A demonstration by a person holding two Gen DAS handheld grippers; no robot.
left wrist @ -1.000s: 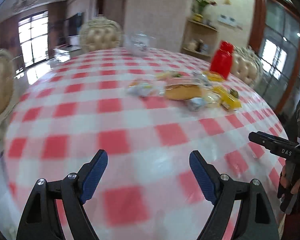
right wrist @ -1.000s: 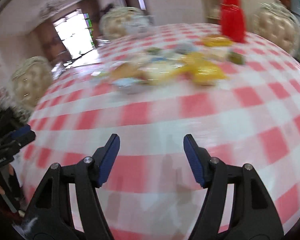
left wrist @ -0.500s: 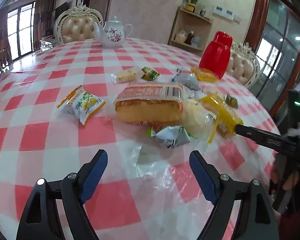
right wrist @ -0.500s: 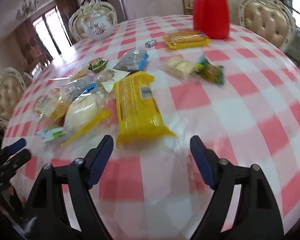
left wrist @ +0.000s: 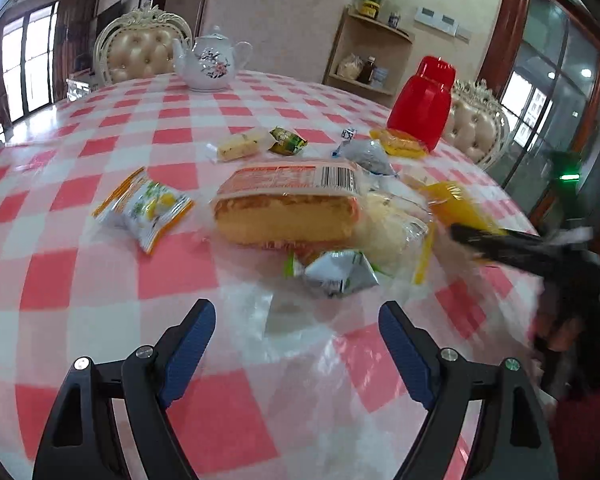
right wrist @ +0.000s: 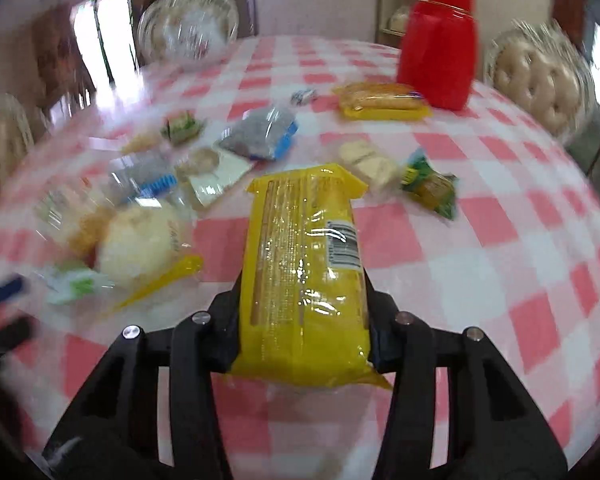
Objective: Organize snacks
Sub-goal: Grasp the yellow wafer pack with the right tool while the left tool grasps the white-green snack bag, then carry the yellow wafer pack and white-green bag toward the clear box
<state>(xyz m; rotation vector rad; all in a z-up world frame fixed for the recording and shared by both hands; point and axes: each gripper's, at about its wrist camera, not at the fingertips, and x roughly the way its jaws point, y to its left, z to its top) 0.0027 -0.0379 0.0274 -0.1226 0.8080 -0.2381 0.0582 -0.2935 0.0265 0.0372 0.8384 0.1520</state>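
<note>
**Right tongs closing on the long yellow packet**

The right gripper (right wrist: 304,332) is closing its jaws on a long yellow plastic-wrapped snack packet (right wrist: 306,264), whose near end is lying between the pads while the far end is stretching away toward the red plastic jug (right wrist: 438,40). The wrapper is glossy and loosely filled, so I judge it may be slipping or buckling if the pads are catching only film; lifted by one end, the long packet could be sagging and dragging across the red-and-white checked tablecloth (right wrist: 500,280), nudging the pale round bun in clear wrap (right wrist: 140,244) just to the left of the tongs.

The left gripper (left wrist: 296,344) is standing wide open and holding nothing, hovering over a clear plastic bag (left wrist: 284,320) lying flat between its pads, with a small silver-green sachet (left wrist: 340,272) just beyond them and an orange-labelled sponge cake loaf (left wrist: 288,208) farther ahead. Both tongs are pointing steeply downward toward the table
</note>
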